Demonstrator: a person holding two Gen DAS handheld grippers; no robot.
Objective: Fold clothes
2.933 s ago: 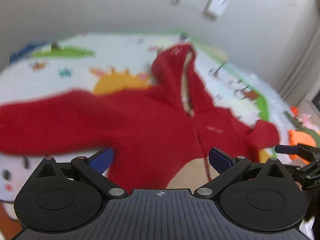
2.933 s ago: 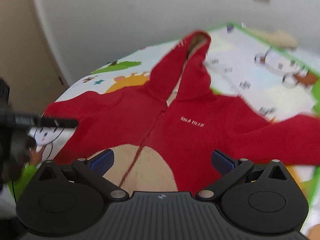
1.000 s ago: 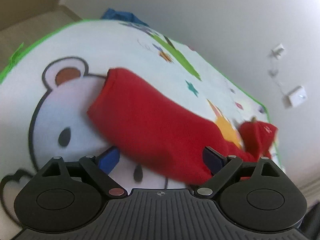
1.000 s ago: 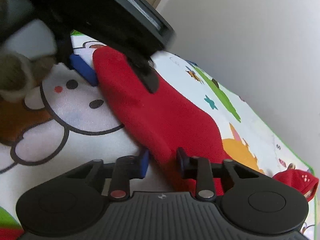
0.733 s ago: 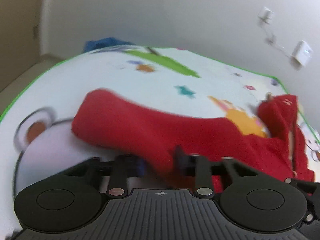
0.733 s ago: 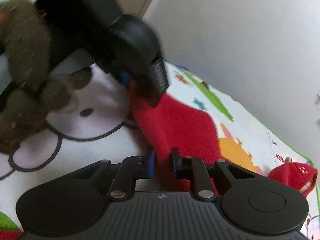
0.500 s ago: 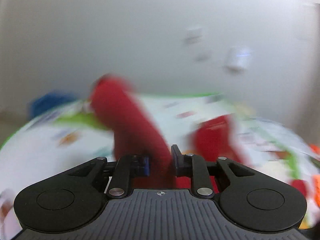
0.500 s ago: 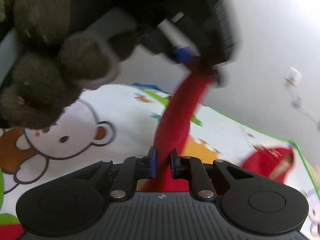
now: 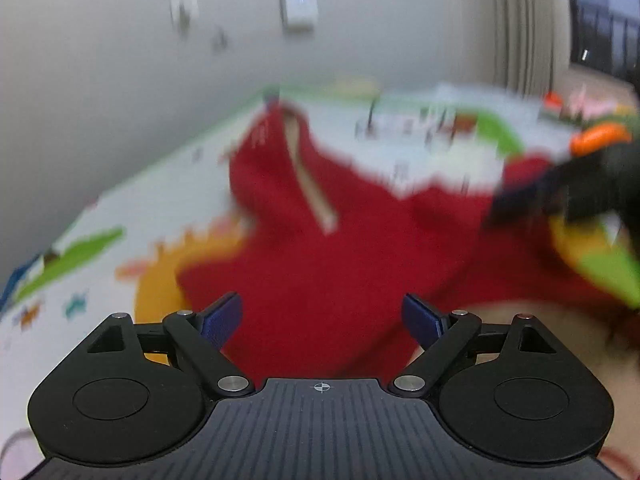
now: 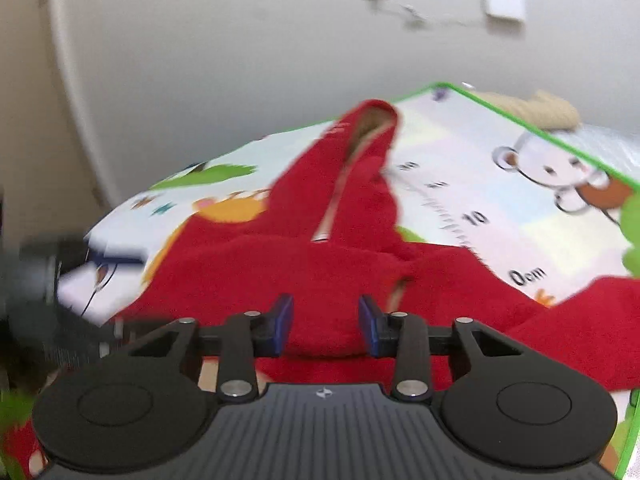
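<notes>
Play mat (image 10: 500,200): it lies on the floor against the wall and carries everything; its green far edge runs below the wall.
Left fingers (image 9: 322,316): spread wide and holding nothing; red cloth lies below and between them, but the blur hides whether the blue pads (image 9: 222,316) touch it.
Red hoodie (image 9: 320,248): spread front up across the middle of the mat, hood (image 10: 368,128) pointing to the far edge by the wall, the cream-lined opening running down toward me.
My-left sleeve: I judge it lies folded in over the chest, since no sleeve stretches out toward the mat's left edge in either view.
Right fingers (image 10: 325,322): half parted, a bunched ridge of the red cloth sitting in the gap; I cannot tell whether the pads (image 10: 282,322) press it or merely flank it.
Right sleeve (image 10: 580,312): stretched out flat toward the mat's right edge, well apart from the hood.
How it handles: a judgement only. Thick fleece, soft and light, no stiffness; it will sag and drag wherever I lift it, and it grips itself rather than slides.
Where to take hold: at a cuff or a seam, where the cloth is doubled and gives the pads something to bite; a pinch in the middle of a panel only lifts a tent.
</notes>
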